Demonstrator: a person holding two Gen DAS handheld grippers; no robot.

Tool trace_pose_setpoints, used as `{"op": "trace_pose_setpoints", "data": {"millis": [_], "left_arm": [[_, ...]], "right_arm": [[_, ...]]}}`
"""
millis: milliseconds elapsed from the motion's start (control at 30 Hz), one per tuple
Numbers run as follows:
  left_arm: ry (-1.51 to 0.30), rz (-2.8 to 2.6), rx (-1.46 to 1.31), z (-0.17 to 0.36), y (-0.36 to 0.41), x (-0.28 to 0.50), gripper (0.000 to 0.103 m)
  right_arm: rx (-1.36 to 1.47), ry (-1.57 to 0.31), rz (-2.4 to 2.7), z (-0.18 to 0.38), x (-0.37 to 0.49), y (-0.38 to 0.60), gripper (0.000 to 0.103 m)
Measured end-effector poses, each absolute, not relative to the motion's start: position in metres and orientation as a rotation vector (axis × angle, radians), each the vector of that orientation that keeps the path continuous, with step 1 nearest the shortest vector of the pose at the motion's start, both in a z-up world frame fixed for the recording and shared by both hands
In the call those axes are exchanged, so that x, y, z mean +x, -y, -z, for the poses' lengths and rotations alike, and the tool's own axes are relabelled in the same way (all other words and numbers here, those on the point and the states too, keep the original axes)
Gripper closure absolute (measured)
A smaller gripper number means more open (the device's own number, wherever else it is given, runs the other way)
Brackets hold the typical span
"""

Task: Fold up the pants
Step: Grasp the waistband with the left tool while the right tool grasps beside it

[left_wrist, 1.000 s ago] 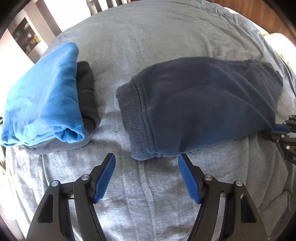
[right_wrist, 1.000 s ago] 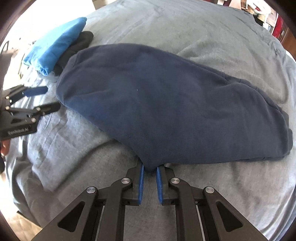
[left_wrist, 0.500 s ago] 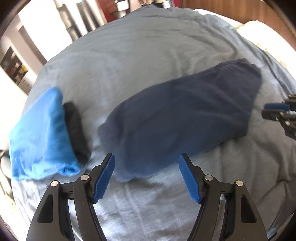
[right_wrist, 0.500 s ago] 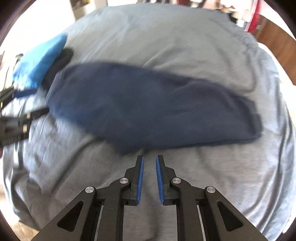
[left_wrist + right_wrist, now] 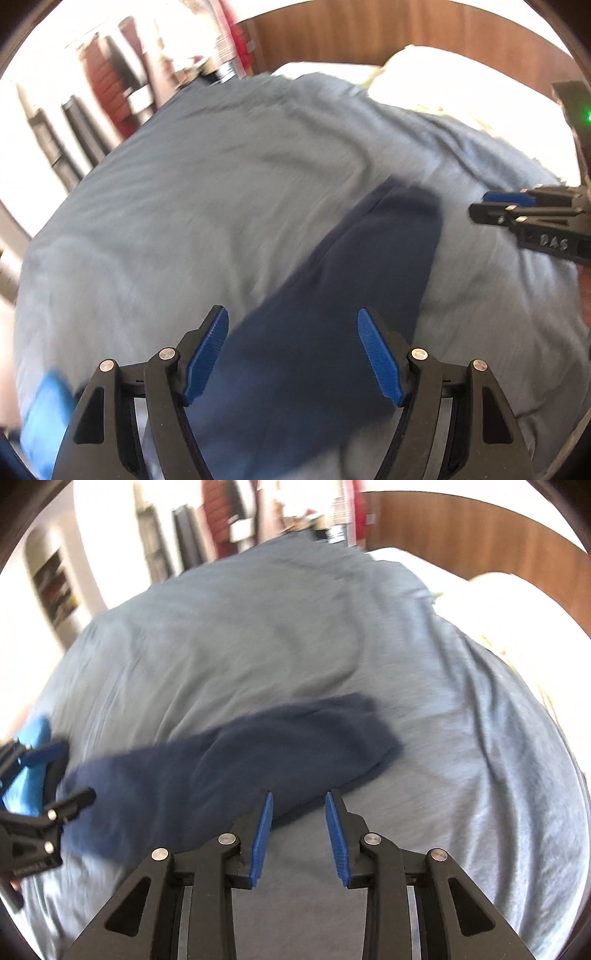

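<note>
While both views are smeared by motion blur, the main items can be told apart. The navy pants are seen lying folded into a long strip on the grey-blue bed cover, free of both tools.

Left tool: jaws stand wide apart, blue pads clear of any cloth. The pants are seen past and below the gap, resting on the cover; nothing is pinched. In the right wrist view this tool appears at the left edge, near the left end of the strip, with daylight between its 2 fingers.

Right tool: jaws are opening, with a plain gap between the 2 pads. Only bed cover shows in the gap; the near edge of the pants lies just beyond the fingertips, not between them. In the left wrist view this tool is seen at the right edge, beside the far end of the strip and apart from it.

Other items noted: a bright blue folded garment lies at the left end of the bed, partly behind the left tool; it also shows at the lower left of the left wrist view. A white pillow sits at the head of the bed against a brown wooden headboard. Room furniture beyond the bed is too blurred to identify.
</note>
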State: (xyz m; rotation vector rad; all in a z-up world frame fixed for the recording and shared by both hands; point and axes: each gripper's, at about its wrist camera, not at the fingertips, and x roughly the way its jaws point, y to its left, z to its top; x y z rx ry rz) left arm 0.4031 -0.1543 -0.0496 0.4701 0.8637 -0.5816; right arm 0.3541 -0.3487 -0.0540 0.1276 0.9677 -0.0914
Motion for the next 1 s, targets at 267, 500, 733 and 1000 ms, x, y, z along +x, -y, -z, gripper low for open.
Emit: {"op": "trace_pose_setpoints", "data": {"millis": [267, 500, 733, 1000], "left_arm": [[-0.805, 0.831, 0.488, 0.049, 0.244, 0.458, 0.032], [-0.855, 0.998, 0.568, 0.083, 0.314, 0.491, 0.036], [-0.917, 1.077, 0.617, 0.116, 0.354, 0.511, 0.046], [-1.051, 1.125, 0.588, 0.145, 0.370, 0.530, 0.051]], "right_arm": [[0.335, -0.876, 0.219, 0.062, 0.375, 0.407, 0.072], [0.506, -0.879, 0.259, 0.098, 0.393, 0.445, 0.072], [0.601, -0.893, 0.256, 0.130, 0.407, 0.466, 0.072], [0.737, -0.900, 0.242, 0.156, 0.418, 0.478, 0.072]]}}
